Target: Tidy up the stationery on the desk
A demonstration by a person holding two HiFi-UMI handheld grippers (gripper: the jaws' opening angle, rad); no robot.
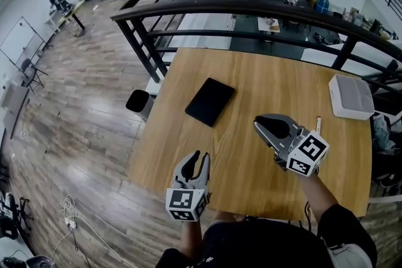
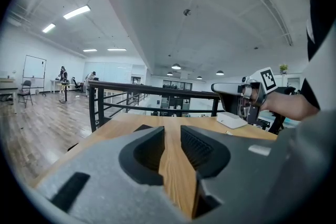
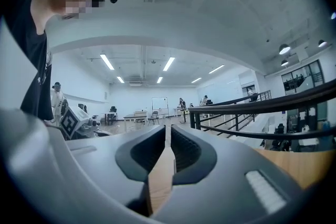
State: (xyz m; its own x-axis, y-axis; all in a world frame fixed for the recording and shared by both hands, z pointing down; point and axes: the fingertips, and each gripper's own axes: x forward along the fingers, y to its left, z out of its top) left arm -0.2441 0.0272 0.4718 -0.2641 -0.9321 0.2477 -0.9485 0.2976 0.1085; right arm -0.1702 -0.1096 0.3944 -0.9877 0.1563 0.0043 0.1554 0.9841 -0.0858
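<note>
A black notebook [image 1: 210, 101] lies flat on the wooden desk [image 1: 264, 78], left of its middle. A white pen with a dark cap [image 1: 318, 125] lies near the right side, just beyond my right hand. My left gripper [image 1: 201, 156] hovers over the near edge and points towards the notebook; its jaws stand a little apart with only desk wood between them [image 2: 172, 136]. My right gripper [image 1: 259, 122] is held above the desk to the right of the notebook and points left, jaws shut and empty [image 3: 168, 131]. Neither gripper touches anything.
A flat white box [image 1: 351, 96] sits at the desk's far right corner, also seen as the white box [image 2: 231, 121] ahead of the left gripper. A black railing [image 1: 251, 9] runs behind the desk. A black stool [image 1: 137, 100] stands at the desk's left edge.
</note>
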